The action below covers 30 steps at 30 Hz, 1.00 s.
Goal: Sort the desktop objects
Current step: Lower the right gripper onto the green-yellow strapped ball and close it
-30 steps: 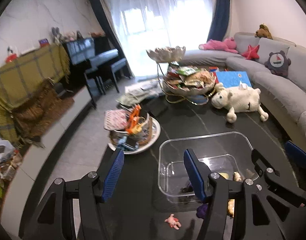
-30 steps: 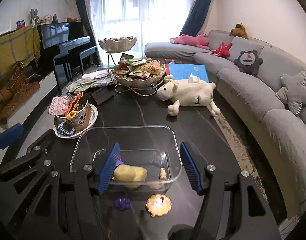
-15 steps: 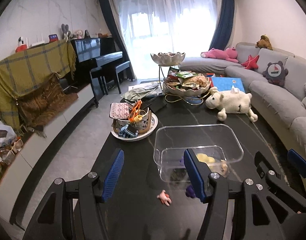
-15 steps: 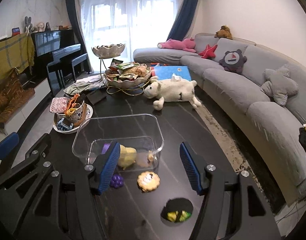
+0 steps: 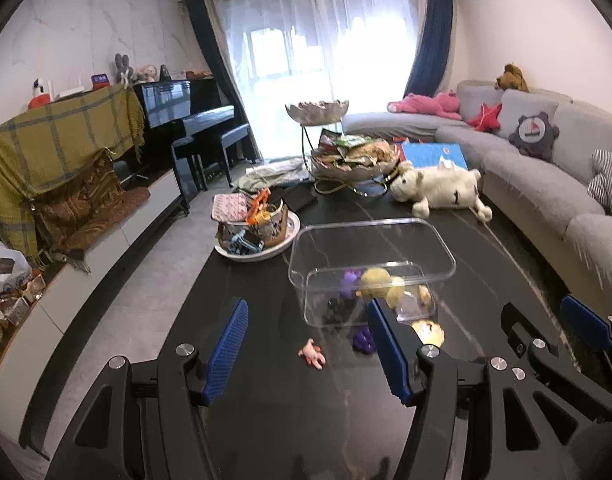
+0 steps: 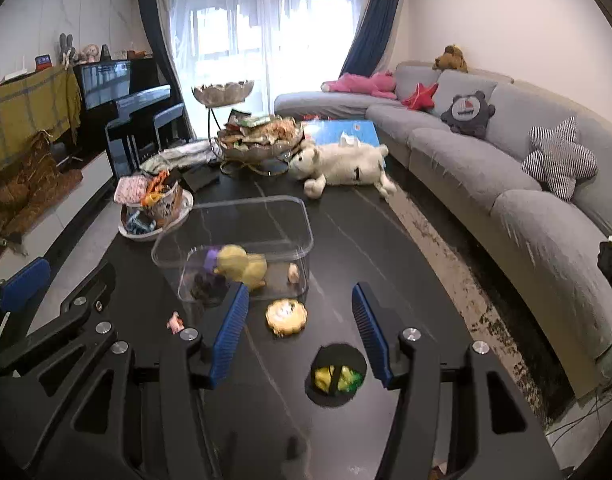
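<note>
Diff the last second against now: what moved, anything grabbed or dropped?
Both grippers pulled back from the bin; the right gripper is closing with nothing between its jaws. The left gripper holds nothing. Nothing grabbed or dropped. The bin, pink toy and cookie stayed put.

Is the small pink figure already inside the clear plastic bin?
No. The small pink figure lies on the black table in front of the clear plastic bin, outside its near wall.
</note>
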Tool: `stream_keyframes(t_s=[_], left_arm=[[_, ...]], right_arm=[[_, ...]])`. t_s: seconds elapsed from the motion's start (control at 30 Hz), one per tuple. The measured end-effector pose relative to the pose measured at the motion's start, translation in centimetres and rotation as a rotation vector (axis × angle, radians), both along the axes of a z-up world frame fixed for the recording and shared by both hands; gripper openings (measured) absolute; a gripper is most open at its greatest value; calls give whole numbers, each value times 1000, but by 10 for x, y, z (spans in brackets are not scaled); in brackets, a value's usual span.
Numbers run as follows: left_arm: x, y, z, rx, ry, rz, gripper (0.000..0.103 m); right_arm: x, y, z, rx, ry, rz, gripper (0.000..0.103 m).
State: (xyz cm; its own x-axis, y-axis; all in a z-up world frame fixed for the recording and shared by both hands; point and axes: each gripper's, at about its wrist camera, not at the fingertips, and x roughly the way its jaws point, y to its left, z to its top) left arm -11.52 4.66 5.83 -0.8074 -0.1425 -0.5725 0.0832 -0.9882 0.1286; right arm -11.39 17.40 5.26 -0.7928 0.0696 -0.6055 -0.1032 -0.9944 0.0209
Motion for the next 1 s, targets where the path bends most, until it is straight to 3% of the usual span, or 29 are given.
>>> stream_keyframes(t_s=[0.2,0.63,0.87,1.0], left_arm=[[-4,9,-27,-30,-47,-18,59],[-20,11,-91,-7,-198,-35,59],[-20,29,-107,-85,-194,-59,58],[-26,35,-114,-75,-211,-55,58]], right_arm=[[-2,8,-27,-16,-45,-6,52],[-9,13,-86,-41,-135,-29,48],[-14,25,-106,-47,-188,-25,48],[-20,35,-116,-79,-230,-32,48]])
